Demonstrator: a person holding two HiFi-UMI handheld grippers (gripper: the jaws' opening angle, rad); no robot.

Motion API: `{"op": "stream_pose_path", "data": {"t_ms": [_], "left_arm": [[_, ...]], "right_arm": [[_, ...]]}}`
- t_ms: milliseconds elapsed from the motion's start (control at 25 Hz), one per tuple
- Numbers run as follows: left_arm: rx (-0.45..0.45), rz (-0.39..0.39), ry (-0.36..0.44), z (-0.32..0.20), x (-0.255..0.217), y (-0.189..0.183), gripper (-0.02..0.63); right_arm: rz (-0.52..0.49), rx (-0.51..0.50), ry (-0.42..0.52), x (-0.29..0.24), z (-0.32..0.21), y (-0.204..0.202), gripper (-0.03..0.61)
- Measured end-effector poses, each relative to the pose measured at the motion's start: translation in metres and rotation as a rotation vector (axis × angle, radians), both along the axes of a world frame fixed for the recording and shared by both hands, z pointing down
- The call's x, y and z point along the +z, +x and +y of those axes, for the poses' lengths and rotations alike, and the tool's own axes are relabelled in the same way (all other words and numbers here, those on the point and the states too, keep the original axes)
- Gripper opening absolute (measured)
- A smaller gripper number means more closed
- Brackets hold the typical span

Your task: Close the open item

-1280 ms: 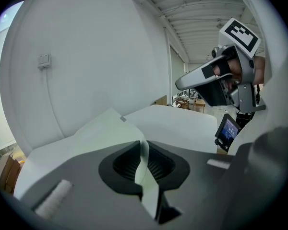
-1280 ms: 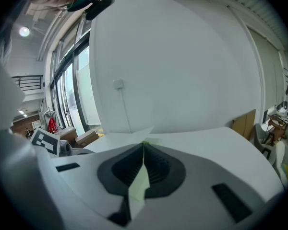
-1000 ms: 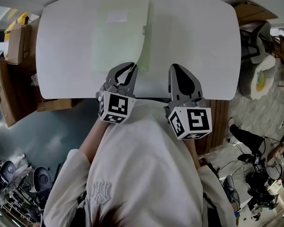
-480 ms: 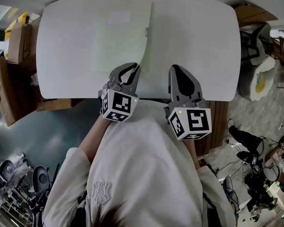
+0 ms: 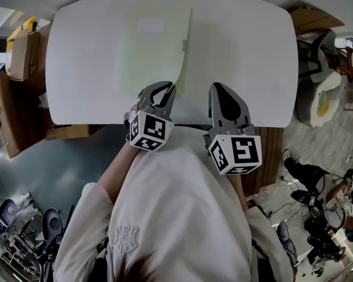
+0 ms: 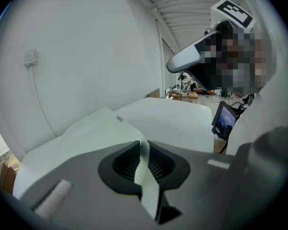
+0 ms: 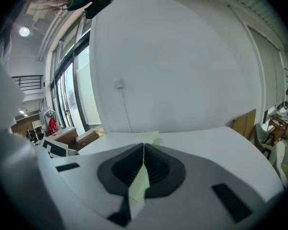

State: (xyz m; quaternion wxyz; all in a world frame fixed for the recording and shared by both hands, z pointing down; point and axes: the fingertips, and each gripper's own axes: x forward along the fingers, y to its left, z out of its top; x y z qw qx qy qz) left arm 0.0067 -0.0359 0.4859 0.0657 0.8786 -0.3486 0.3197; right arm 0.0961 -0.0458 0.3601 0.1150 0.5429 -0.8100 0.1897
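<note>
A pale green folder (image 5: pixel 150 46) lies flat on the white table (image 5: pixel 247 57). Its near right edge curls up toward me. My left gripper (image 5: pixel 167 88) is shut on that lifted cover at the near corner. In the left gripper view the thin green sheet (image 6: pixel 145 164) runs between the two dark pads of the left gripper (image 6: pixel 141 152), with the folder (image 6: pixel 93 128) spread out beyond. My right gripper (image 5: pixel 220 87) hovers at the table's near edge, to the right of the folder and apart from it. Its jaws meet at the tips (image 7: pixel 143 150), with a green sliver showing low in the gap.
Cardboard boxes (image 5: pixel 15 57) stand left of the table. A chair (image 5: pixel 326 81) and a wooden panel (image 5: pixel 273 145) are at the right, with cables on the floor. A small screen (image 6: pixel 224 120) stands beyond the table's far side.
The left gripper has shifted a little right and away from me with the cover in it, and the cover's far edge has moved right. The right gripper has stayed still.
</note>
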Motion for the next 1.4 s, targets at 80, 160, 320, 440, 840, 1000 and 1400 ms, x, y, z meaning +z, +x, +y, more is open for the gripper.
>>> {"op": "stream_pose_path", "data": {"t_ms": [80,160,320,440,840,1000,1400], "left_arm": [[0.003,-0.002,-0.002,0.000,0.001,0.000,0.035],[0.006,-0.004,-0.004,0.001,0.002,-0.001,0.035],[0.009,-0.006,-0.008,0.000,0.004,-0.004,0.035],[0.008,-0.007,-0.011,-0.002,0.005,-0.010,0.037],[0.010,-0.020,-0.011,0.002,0.003,-0.008,0.037],[0.016,-0.025,-0.013,0.003,0.003,-0.006,0.037],[0.023,-0.036,-0.023,0.002,0.014,0.002,0.038]], "right_arm": [[0.000,-0.001,0.000,0.000,0.000,-0.001,0.011],[0.002,-0.001,-0.003,0.001,0.000,-0.002,0.011],[0.005,-0.005,-0.010,0.003,-0.001,-0.007,0.011],[0.006,-0.012,-0.010,0.004,-0.003,-0.014,0.011],[-0.002,-0.045,-0.007,0.001,0.001,-0.022,0.011],[-0.003,-0.045,-0.006,0.000,0.003,-0.022,0.011],[-0.003,-0.042,-0.012,0.006,0.003,-0.014,0.011]]}}
